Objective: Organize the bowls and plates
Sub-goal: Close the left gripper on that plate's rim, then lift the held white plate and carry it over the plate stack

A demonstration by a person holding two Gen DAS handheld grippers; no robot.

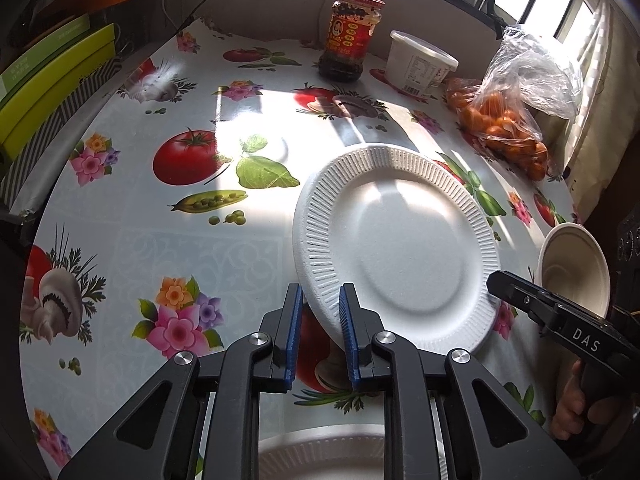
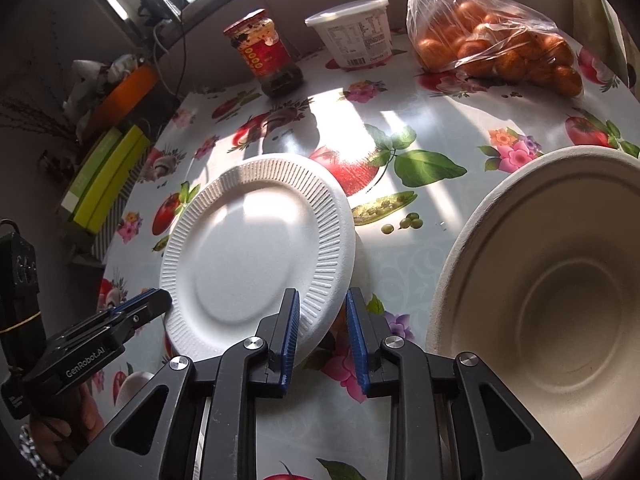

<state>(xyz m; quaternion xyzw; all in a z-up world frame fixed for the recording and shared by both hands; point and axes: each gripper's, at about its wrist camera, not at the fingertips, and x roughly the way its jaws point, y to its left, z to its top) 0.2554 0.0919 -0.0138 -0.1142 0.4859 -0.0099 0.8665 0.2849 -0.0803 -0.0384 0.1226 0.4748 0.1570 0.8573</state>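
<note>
Left gripper [image 1: 320, 312] half-open, straddling plate [image 1: 396, 248] rim at 6 o'clock, not clamped. Right gripper [image 2: 322, 320] half-open, empty; bowl [image 2: 552, 304] at 3 o'clock. Next: pinch rim, stack.

We count 2 plates [image 1: 400, 248] [image 1: 320, 452], 1 bowl [image 2: 560, 304], 1 jar [image 1: 350, 36], 1 tub [image 1: 420, 62], 1 bag of oranges [image 1: 508, 120].

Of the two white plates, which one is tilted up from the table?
The ribbed white plate between the two grippers: its near rim is raised at the left gripper. The other plate lies below that gripper, mostly hidden.
</note>
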